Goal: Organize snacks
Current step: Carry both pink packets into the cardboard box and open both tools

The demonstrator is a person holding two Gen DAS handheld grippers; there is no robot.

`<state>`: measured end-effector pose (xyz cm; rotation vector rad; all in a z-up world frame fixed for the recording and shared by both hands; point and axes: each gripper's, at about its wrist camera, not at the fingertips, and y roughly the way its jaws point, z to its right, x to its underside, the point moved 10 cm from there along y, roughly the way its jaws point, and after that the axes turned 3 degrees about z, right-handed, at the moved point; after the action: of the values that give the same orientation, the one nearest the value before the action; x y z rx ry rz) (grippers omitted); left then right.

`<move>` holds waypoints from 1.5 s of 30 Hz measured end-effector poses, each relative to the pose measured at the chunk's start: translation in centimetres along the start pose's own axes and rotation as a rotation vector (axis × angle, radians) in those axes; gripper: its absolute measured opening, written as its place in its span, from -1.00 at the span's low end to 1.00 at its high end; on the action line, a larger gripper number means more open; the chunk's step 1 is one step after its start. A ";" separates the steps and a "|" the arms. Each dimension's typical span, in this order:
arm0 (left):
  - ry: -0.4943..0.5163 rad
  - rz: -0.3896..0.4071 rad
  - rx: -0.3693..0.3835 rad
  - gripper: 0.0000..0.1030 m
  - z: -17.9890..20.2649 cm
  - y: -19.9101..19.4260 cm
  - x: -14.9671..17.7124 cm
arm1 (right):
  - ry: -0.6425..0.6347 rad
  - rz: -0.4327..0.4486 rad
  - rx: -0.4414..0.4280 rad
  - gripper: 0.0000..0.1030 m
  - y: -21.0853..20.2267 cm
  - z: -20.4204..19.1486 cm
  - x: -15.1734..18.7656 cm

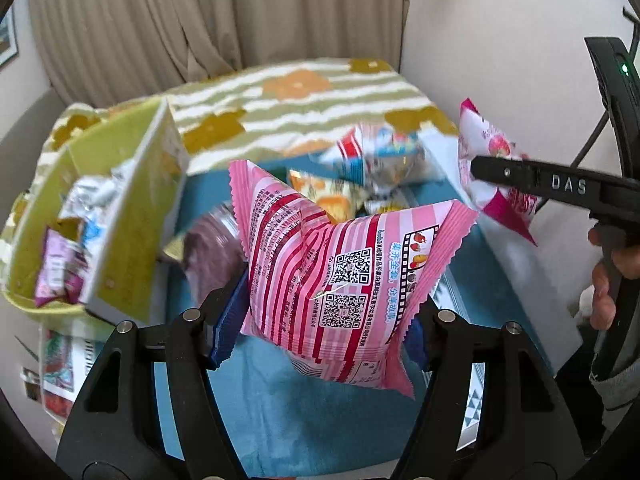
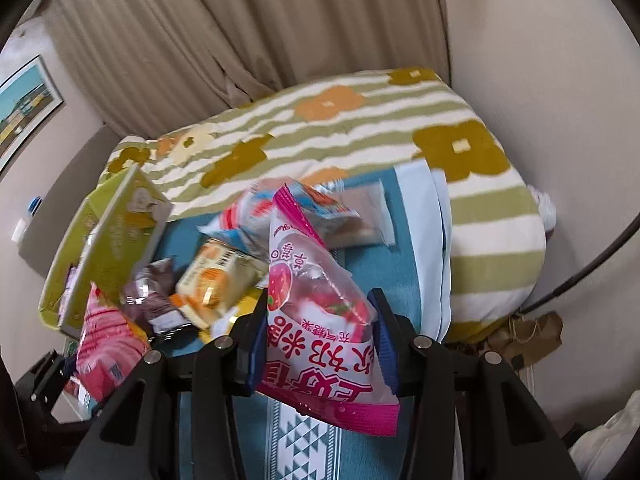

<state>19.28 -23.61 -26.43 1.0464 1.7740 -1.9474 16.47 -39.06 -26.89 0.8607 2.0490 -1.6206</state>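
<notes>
left tongs (image 1: 326,312) clamp pink striped packet (image 1: 344,268) by mid-body | right tongs (image 2: 318,354) pinch strawberry packet (image 2: 320,312) | green box (image 1: 116,216) left of left tongs | risk: slick film slips, packets collide over box

Pink striped packet (image 1: 340,276), QR codes showing, upright between left gripper (image 1: 328,316) pads. Strawberry packet (image 2: 320,312) upright in right gripper (image 2: 320,352). Loose snacks (image 2: 224,280) lie beside green box (image 2: 116,240).
</notes>
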 end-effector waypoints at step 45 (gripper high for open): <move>-0.134 -0.063 -0.097 0.99 -37.6 5.7 -7.2 | -0.183 0.003 -0.197 -0.18 9.9 -34.0 -10.6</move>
<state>39.46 9.32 -24.47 0.8181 1.8271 -1.8983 33.33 -7.22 -18.54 0.6230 2.0348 -1.4102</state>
